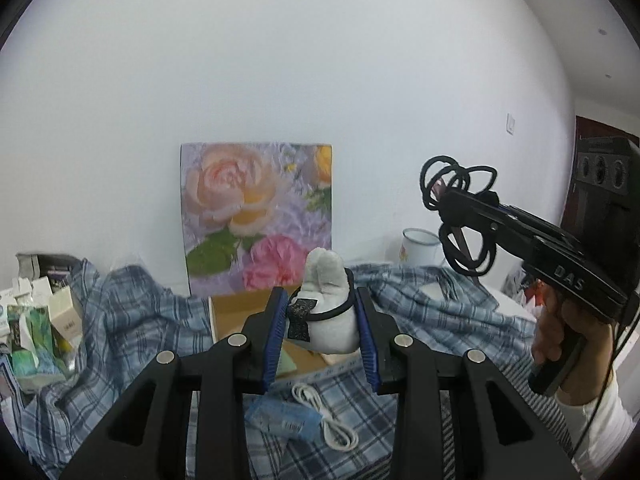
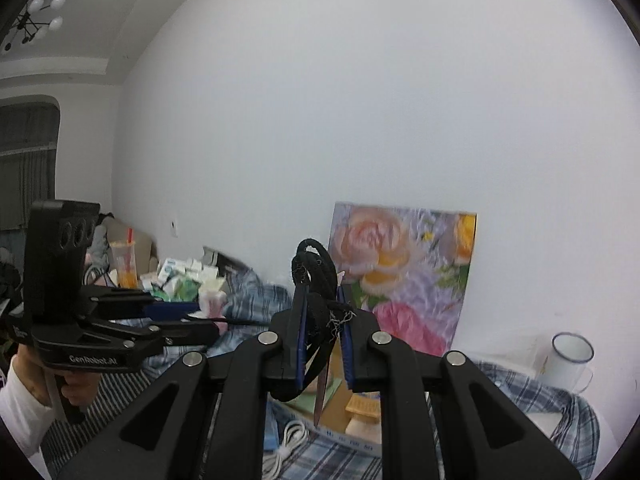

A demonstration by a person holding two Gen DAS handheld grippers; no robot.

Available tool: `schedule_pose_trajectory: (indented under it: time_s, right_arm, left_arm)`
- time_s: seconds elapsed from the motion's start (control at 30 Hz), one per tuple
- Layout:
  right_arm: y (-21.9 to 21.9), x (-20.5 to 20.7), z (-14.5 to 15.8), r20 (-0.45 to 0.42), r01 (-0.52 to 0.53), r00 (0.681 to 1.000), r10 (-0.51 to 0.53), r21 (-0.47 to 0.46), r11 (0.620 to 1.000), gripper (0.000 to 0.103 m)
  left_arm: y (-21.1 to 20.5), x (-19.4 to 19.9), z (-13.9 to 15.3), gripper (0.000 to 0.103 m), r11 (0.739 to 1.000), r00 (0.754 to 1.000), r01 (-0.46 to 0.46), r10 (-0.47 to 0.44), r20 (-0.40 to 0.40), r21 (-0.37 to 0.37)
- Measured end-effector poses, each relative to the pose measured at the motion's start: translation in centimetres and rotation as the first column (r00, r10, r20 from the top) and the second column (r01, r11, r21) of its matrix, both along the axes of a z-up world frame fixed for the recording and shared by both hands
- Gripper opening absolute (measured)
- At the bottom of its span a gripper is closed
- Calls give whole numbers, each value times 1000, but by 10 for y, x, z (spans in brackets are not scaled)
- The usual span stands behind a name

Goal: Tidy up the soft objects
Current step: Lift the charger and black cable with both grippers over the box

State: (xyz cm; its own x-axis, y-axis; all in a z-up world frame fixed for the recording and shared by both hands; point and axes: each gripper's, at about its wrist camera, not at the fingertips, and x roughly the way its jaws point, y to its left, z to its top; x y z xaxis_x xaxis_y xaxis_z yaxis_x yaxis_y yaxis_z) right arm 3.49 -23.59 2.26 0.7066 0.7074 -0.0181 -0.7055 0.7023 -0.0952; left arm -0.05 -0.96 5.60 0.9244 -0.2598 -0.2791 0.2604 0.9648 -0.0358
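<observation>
My left gripper [image 1: 323, 308] is shut on a small white plush toy [image 1: 332, 300] with a black elastic band around it and a dark tag; it is held up above the bed. From the right wrist view the same plush toy [image 2: 212, 304] shows only as a pale tip past the left gripper [image 2: 188, 320]. My right gripper [image 2: 325, 312] is shut on a bunch of black hair ties [image 2: 316, 280], whose loops stick up and hang down between the blue pads. In the left wrist view the right gripper [image 1: 444, 196] is raised at the right, with the hair ties [image 1: 460, 216] dangling from it.
A blue plaid cloth [image 1: 132, 320] covers the bed. An open cardboard box [image 1: 236, 312] stands in front of a flower painting [image 1: 256, 216] leaning on the white wall. A white cable [image 1: 328, 420], a blue packet [image 1: 280, 420], an enamel mug [image 2: 568, 360] and small boxes [image 1: 44, 312] lie around.
</observation>
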Motion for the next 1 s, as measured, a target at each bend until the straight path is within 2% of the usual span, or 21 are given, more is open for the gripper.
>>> schedule_pose_trajectory:
  time_s: [0.23, 1.0]
  right_arm:
    - [3, -10, 23, 37, -14, 999, 14, 12, 1000, 13]
    - [6, -5, 75, 101, -35, 995, 24, 112, 993, 13]
  left_arm:
    - [-8, 2, 30, 36, 1000, 999, -10, 11, 52, -6]
    - [-11, 31, 88, 36, 999, 988, -42, 45, 146, -22]
